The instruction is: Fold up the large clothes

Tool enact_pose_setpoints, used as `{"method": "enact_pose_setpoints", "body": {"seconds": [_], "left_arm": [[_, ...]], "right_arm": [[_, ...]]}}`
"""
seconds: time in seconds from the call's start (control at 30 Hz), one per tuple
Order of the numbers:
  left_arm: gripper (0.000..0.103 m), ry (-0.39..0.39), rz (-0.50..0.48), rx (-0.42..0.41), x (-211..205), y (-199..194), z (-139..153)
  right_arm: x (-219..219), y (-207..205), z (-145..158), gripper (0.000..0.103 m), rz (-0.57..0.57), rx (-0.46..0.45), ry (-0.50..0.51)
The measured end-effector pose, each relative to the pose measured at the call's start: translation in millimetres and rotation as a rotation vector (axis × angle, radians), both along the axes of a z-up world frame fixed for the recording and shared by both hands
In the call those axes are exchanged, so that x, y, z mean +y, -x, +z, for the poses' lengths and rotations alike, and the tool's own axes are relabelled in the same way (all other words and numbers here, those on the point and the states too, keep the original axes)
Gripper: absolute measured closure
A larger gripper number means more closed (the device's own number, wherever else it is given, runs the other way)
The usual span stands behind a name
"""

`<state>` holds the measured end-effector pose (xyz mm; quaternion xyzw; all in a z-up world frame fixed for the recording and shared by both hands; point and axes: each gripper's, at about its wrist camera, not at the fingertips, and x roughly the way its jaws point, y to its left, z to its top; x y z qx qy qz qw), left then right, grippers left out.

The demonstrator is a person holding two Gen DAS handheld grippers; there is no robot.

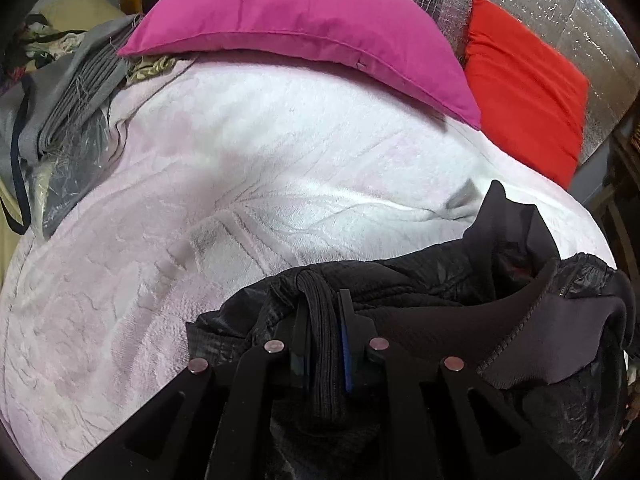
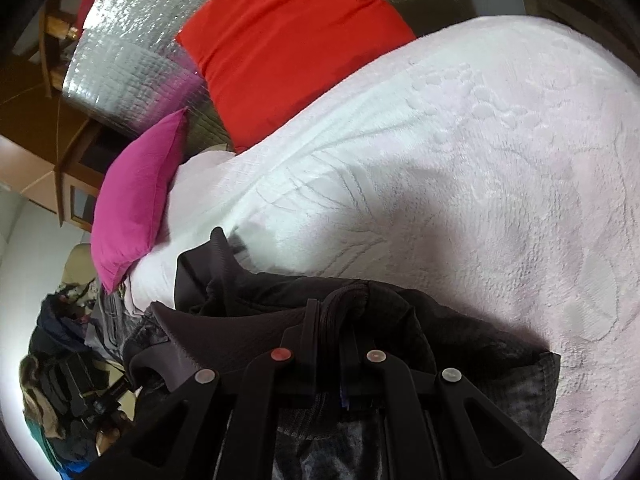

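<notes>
Both grippers were clenched on the black jacket (image 1: pixel 420 312): left gripper (image 1: pixel 322 308) and right gripper (image 2: pixel 332 316) each pinched a bunched fold. Jacket lay on pale blanket (image 1: pixel 240 184), pink pillow (image 1: pixel 300 20) at 12 o'clock.

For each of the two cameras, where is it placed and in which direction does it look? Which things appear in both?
Left wrist: sits on the left gripper, looking along its fingers over the black garment toward the magenta pillow; only the gripper shows, clamped on a bunched fold.
Right wrist: sits on the right gripper, looking over the black garment across the white blanket; only the gripper shows, also clamped on fabric.
Shared: garment, blanket, magenta pillow, red pillow.
</notes>
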<state>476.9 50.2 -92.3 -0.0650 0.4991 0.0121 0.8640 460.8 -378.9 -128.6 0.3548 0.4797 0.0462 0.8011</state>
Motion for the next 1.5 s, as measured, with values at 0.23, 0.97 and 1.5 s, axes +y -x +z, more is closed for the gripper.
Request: {"method": "enact_pose_setpoints", "body": {"seconds": [0.23, 0.97, 1.5], "left_arm": [[0.085, 0.062, 0.027, 0.010, 5, -5, -1], [0.016, 0.101, 0.235, -0.344, 52, 36, 82], [0.016, -0.199, -0.186, -0.208, -82, 113, 12]], "right_arm": [[-4, -1, -4, 0.091, -0.014, 0.021, -0.053], [-6, 29, 88, 0.003, -0.021, -0.267, 0.078], [100, 79, 39, 0.003, 0.290, -0.137, 0.580]]}}
